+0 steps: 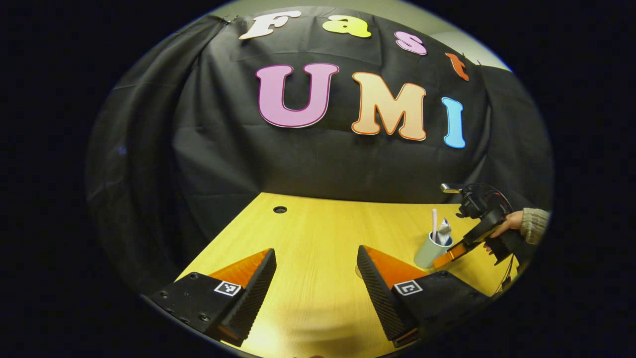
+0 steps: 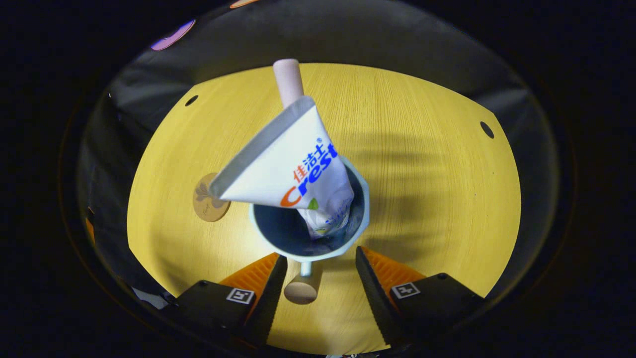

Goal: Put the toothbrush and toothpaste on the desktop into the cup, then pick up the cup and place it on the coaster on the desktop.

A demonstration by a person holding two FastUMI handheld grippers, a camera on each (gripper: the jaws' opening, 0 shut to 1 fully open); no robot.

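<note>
A: Status check. Step 1 looks done: toothpaste [image 2: 293, 169] and toothbrush [image 2: 288, 82] both stand in the cup [image 2: 358, 199], tube crimp end up, brush handle poking out behind it. What's left for you: lift the cup and set it on the coaster [image 2: 208, 201].

B: Where's the cup sitting?

A: On the desktop [image 2: 422, 149], roughly mid-surface in the right gripper view. In the left gripper view it's toward the right edge. Coaster lies flat just beside the cup, apart from it, nothing on it.

B: Your right gripper?

A: Right gripper [image 2: 318, 278] is spread wide, carrying nothing. Its fingers flank the near side of the cup, where a small round-ended knob [image 2: 301, 291] sticks out between them. Can't tell if either finger touches the cup wall yet. Not clamped.

B: Left?

A: Left gripper [image 1: 318, 278] is also released, jaws wide, empty, parked over bare desktop well apart from the cup.

B: Risk?

A: Tube leans hard; I'd guess a tilted lift tips it out.
</note>
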